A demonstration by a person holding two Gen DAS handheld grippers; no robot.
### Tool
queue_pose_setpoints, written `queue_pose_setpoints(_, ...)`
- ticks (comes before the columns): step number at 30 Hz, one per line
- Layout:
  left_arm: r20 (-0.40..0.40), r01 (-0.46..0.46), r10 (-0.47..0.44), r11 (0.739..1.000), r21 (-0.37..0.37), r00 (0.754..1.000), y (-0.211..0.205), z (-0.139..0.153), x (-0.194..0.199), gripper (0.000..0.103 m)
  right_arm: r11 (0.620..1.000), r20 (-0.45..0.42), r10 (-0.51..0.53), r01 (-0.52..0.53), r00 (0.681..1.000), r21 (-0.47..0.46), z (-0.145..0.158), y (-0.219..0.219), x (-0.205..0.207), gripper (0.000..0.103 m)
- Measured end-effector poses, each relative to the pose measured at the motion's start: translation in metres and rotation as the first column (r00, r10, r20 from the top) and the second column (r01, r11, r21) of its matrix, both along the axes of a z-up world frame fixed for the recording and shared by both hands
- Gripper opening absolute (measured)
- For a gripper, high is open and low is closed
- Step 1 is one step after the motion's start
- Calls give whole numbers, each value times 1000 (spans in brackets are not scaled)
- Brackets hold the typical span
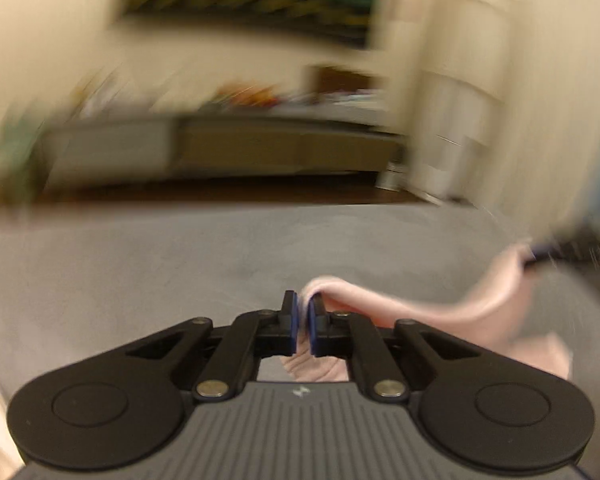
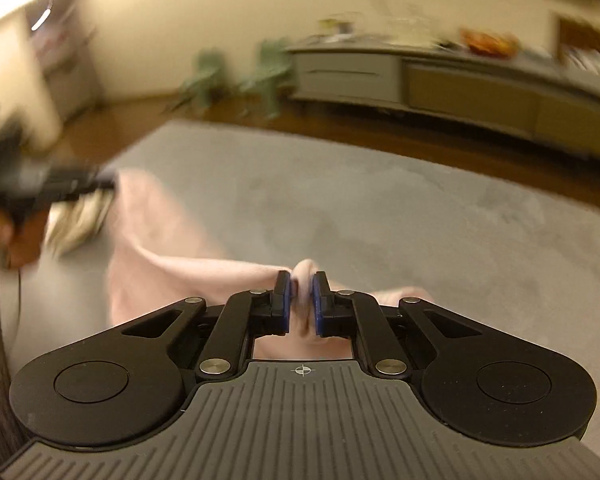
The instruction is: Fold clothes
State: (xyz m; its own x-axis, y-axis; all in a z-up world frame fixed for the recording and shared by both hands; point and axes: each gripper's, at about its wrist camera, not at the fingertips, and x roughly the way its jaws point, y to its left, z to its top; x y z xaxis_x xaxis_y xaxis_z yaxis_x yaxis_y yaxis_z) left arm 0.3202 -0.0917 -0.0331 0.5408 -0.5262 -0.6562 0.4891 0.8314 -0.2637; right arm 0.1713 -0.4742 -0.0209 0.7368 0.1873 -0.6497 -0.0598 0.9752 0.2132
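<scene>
Both the left tool [image 1: 302, 322] and right tool [image 2: 301, 304] clamp a rumpled pale-pink garment [image 2: 204, 276].

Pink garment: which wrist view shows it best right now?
The right wrist view: the pink garment stretches from the right gripper to the left gripper over the grey rug. The left wrist view shows only a blurred band of it.

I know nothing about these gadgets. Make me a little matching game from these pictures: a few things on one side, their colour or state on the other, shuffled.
Things:
1. soft pink cloth
2. grey carpet
3. low sideboard
4. gripper pads

Descriptions:
A. blue
B. pinched at two spots
C. against the far wall
D. spread under the cloth

Pairs: 1-B, 2-D, 3-C, 4-A
</scene>
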Motion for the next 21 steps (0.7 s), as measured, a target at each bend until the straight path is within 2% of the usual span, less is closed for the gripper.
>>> queue_pose_setpoints(1,-40,-50,51,998,24,998,-1,-13,8,37,989,-11,-147,148,989,21,-12,-12,11,45)
queue_pose_setpoints(2,-72,-93,97,994,54,993,-2,-27,15,38,950,-41,-312,313,949,7,-24,-19,20,84)
queue_pose_setpoints(3,-103,-134,143,987,86,984,-4,-41,21,38,914,-68,-405,405,912,-6,-38,-21,24,86)
queue_pose_setpoints(5,-75,-131,142,981,141,987,-6,-46,18,38,918,-115,-388,394,915,35,-52,-15,24,76)
queue_pose_setpoints(6,-59,-127,138,978,168,989,-8,-47,16,40,921,-132,-377,386,917,49,-58,-12,23,76)
queue_pose_setpoints(9,43,-79,72,972,219,996,-10,-35,-3,42,948,-69,-319,316,945,-43,-44,7,7,80)
queue_pose_setpoints(11,62,24,-41,967,255,997,-16,-37,-17,42,961,-39,-257,252,966,-112,-39,21,-5,85)
queue_pose_setpoints(14,59,187,-219,924,333,974,-33,-51,-40,42,955,-70,-193,171,979,-242,-54,34,-13,86)
queue_pose_setpoints(15,103,159,-216,904,396,971,-38,-56,-45,45,946,-89,-184,152,979,-285,-61,37,-14,84)
queue_pose_setpoints(17,206,67,-201,851,522,958,-46,-68,-55,59,925,-158,-241,178,957,-334,-85,24,-6,85)
queue_pose_setpoints(18,210,41,-180,844,534,961,-44,-67,-55,56,916,-142,-274,213,951,-339,-87,17,-10,86)
queue_pose_setpoints(19,192,35,-154,859,511,969,-40,-62,-55,53,904,-129,-307,247,943,-348,-89,10,-14,85)
queue_pose_setpoints(21,159,29,-111,894,448,981,-30,-50,-58,49,861,-121,-378,300,918,-412,-80,9,-18,68)
